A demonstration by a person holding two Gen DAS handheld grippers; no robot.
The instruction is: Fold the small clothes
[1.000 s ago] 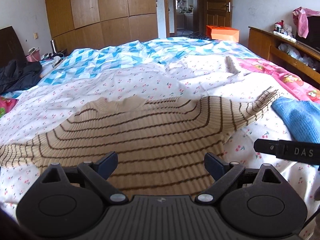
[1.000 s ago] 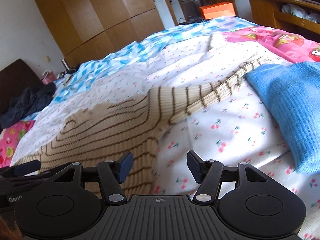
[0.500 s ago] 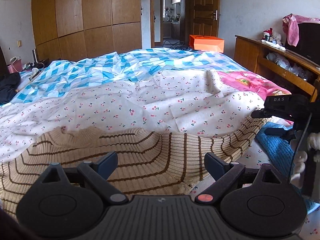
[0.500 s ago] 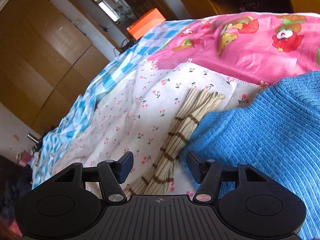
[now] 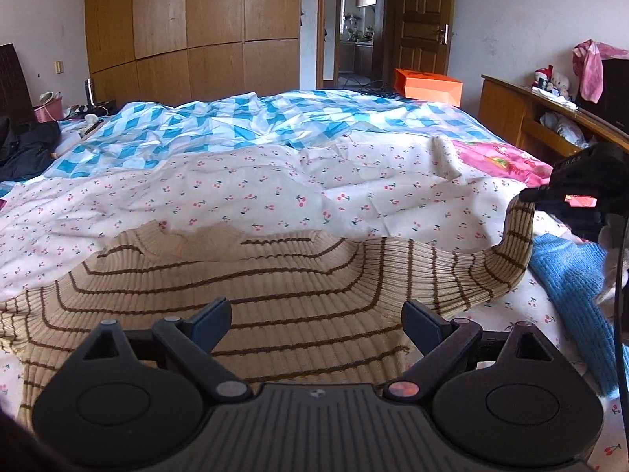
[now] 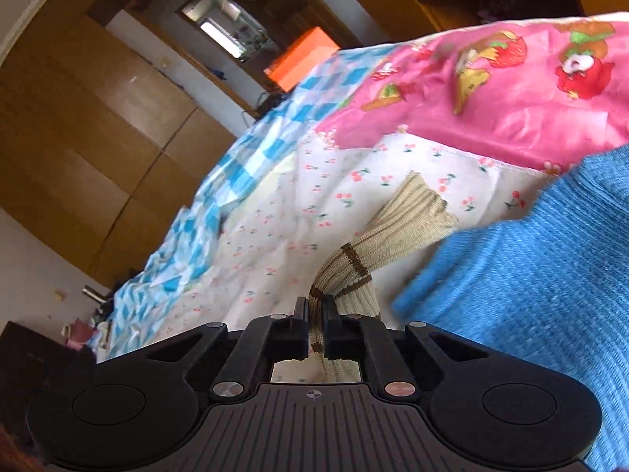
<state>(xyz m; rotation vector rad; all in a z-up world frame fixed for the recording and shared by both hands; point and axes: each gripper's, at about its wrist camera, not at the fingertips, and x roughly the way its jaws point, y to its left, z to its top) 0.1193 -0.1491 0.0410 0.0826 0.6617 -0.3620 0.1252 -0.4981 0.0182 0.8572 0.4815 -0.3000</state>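
A beige sweater with brown stripes [image 5: 255, 299] lies spread flat on the cherry-print sheet [image 5: 275, 181]. My left gripper [image 5: 314, 320] is open and hovers over its lower body, holding nothing. My right gripper [image 6: 314, 314] is shut on the sweater's right sleeve [image 6: 393, 232] near the cuff. In the left wrist view the right gripper [image 5: 528, 196] lifts that sleeve [image 5: 507, 259] off the bed at the right.
A blue knit garment [image 5: 574, 287] lies at the right beside the sleeve and also shows in the right wrist view [image 6: 530, 283]. A pink cartoon-print cloth [image 6: 491, 90] lies beyond it. A wooden shelf unit [image 5: 530, 126] stands right; wardrobes [image 5: 196, 31] stand behind the bed.
My right gripper has closed on the sleeve near the cuff and raised it. My left gripper stays open over the sweater's body.
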